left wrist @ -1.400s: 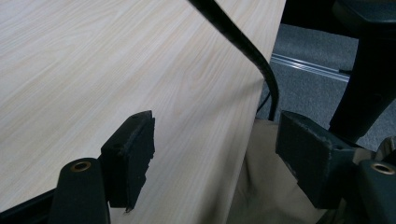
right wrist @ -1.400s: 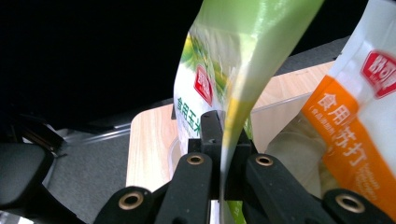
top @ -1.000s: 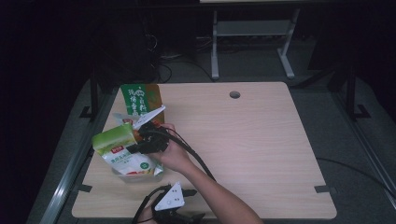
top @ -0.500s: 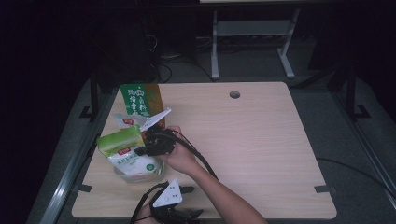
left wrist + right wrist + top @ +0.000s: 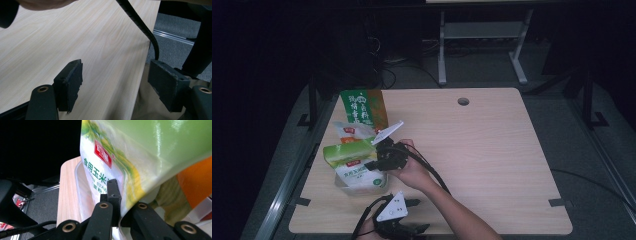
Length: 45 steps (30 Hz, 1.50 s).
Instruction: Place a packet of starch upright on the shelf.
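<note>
A green and white starch bag (image 5: 354, 165) stands at the table's left, its lower end in a clear plastic tub (image 5: 343, 186). My right gripper (image 5: 374, 164) reaches across from the right and is shut on the bag's edge. In the right gripper view the jaws (image 5: 118, 192) pinch the bag (image 5: 130, 157) just above the tub's rim (image 5: 78, 190). My left gripper (image 5: 418, 215) rests at the table's front edge. It stands open (image 5: 115, 85) with nothing between its pads, over the edge of the wooden table (image 5: 75, 37).
A green and orange box (image 5: 362, 106) stands upright behind the bag, with a white and orange pouch (image 5: 351, 131) between them. The right gripper's black cable (image 5: 140, 22) trails toward the front edge. The table (image 5: 492, 160) has a round hole (image 5: 463, 101) near its back.
The right gripper and the bag have shifted slightly toward the front and right, lower over the tub. The left gripper has stayed at the front edge.
</note>
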Tool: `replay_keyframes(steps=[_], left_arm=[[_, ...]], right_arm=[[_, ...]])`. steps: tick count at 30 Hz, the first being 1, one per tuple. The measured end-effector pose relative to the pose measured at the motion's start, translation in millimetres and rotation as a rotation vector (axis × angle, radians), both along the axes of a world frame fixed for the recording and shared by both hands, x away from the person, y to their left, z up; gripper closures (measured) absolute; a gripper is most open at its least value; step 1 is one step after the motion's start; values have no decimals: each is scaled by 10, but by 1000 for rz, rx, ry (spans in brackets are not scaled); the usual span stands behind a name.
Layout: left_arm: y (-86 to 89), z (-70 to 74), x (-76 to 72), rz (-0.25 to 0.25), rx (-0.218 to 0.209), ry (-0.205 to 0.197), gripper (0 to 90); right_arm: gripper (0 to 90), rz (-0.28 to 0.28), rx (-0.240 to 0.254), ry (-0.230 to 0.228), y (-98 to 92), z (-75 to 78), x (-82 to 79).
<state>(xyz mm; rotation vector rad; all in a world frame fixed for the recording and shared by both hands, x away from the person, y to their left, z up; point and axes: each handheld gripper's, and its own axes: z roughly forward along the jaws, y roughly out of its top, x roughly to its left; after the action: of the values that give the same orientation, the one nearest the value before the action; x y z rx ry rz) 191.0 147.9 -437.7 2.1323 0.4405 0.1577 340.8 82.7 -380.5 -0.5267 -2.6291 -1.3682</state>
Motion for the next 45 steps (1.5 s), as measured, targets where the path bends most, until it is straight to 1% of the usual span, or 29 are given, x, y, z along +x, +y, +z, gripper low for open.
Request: replay_keyframes(steps=[3,6,8,9,10,11,12,13,14,15,18,19,20,23,25,26,27,28,31,32,34,35,36,37,41,45], left_arm=[[6,3,7,5,-1,-4,276],[6,1,10,6,18,-18,278],[-5,-9,15,10,9,-12,278],[-8,-9,20,9,10,-11,278],[-14,-5,32,12,8,-9,278],[-14,-5,32,12,8,-9,278],[-12,0,41,13,8,-12,278],[-9,7,45,15,7,-13,278],[0,16,54,18,0,-10,278],[7,23,62,18,3,-12,278],[13,28,87,26,3,-13,277],[13,28,87,26,3,-13,277],[18,32,108,30,2,-19,277],[26,38,137,35,-4,-15,269],[25,35,153,41,-6,-12,265],[25,35,153,41,-6,-12,263],[27,36,163,40,-7,-10,263],[31,40,174,40,2,-12,263],[37,29,197,42,4,-16,261],[34,18,201,48,-2,-10,261],[41,14,217,47,4,-13,260],[41,14,217,47,4,-13,260],[42,14,218,48,3,-13,260],[50,18,219,52,-1,-12,260],[75,29,223,60,-10,-7,260],[91,39,234,62,-6,-11,260]], right_arm=[[874,-4,-1,-3,-4,3,-3],[809,-8,2,0,-27,12,2],[777,-13,6,5,-72,29,4],[774,-14,8,2,-86,35,4],[768,-18,17,12,-110,53,2],[768,-18,17,12,-110,53,2],[757,-19,28,10,-138,67,9],[721,-26,42,8,-207,108,18],[713,-25,48,6,-230,118,20],[708,-24,52,5,-261,135,19],[691,-35,53,1,-365,167,20],[691,-35,53,1,-365,167,20],[665,-47,54,2,-443,183,26],[622,-62,51,4,-573,199,41],[594,-77,59,7,-664,205,57],[594,-77,59,7,-664,205,57],[578,-85,56,3,-709,208,66],[569,-95,49,-4,-753,210,72],[545,-121,44,0,-897,219,82],[534,-131,41,-2,-939,220,86],[511,-154,34,1,-1042,211,101],[511,-154,34,1,-1042,211,101],[508,-160,23,3,-1072,207,106],[499,-171,11,-2,-1136,194,117],[492,-195,7,-5,-1259,180,120],[491,-212,-6,-3,-1364,169,110]])
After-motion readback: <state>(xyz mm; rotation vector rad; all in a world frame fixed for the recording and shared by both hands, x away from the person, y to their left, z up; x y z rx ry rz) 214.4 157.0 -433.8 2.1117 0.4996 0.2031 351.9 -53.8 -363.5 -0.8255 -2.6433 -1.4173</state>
